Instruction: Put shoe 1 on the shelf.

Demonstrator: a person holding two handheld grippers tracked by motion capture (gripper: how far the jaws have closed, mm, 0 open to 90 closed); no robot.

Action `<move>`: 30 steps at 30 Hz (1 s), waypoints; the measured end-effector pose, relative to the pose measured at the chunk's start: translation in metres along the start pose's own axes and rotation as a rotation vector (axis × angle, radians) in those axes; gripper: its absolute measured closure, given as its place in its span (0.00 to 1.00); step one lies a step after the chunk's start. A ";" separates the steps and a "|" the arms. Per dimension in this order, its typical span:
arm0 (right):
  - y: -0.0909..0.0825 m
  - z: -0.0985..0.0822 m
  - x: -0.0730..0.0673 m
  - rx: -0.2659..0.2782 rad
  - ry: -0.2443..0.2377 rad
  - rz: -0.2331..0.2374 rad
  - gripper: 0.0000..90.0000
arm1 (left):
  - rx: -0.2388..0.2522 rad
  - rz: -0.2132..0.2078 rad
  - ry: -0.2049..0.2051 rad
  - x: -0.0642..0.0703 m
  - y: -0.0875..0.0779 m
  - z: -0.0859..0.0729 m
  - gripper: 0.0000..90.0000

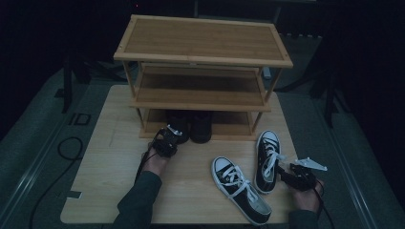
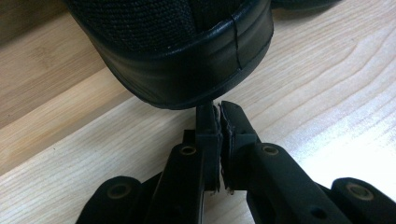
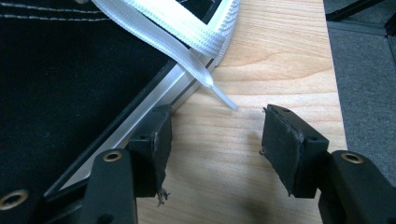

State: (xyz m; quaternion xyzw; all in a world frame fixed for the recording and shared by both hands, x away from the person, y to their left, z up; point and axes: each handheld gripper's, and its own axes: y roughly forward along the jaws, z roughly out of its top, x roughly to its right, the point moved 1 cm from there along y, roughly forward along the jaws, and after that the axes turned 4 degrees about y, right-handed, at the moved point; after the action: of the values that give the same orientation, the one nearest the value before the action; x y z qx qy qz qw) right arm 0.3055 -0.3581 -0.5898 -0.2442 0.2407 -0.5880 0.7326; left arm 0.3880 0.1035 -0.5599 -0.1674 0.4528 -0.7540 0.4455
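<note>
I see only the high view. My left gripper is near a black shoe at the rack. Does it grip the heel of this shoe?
Observer: No. The left gripper is shut with nothing between its jaws; the tips are just at the heel of the black shoe.
Operator: And the right one?
Observer: The right gripper is open, with one jaw right beside the sole of the sneaker.
Operator: Is a lace in the way?
Observer: The lace tip lies on the table, just ahead of the gap.
</note>
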 end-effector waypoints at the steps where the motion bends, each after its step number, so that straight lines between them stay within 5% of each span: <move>1: 0.000 0.000 0.000 0.000 0.000 0.000 0.47 | 0.000 0.000 0.000 0.000 0.000 0.000 0.96; 12: 0.000 0.000 0.000 0.000 0.000 0.000 0.47 | 0.001 -0.011 -0.018 -0.004 0.004 0.003 0.95; 19: 0.000 0.000 0.000 0.000 0.000 0.000 0.47 | 0.015 -0.050 0.016 -0.001 0.001 -0.002 0.74; 30: 0.000 0.000 0.000 0.000 0.000 0.001 0.47 | 0.071 -0.031 0.040 -0.005 -0.017 -0.020 0.62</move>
State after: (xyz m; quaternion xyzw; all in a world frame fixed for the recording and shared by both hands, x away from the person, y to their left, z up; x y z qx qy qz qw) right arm 0.3056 -0.3582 -0.5898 -0.2443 0.2407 -0.5878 0.7328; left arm 0.3690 0.1220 -0.5560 -0.1435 0.4317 -0.7796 0.4303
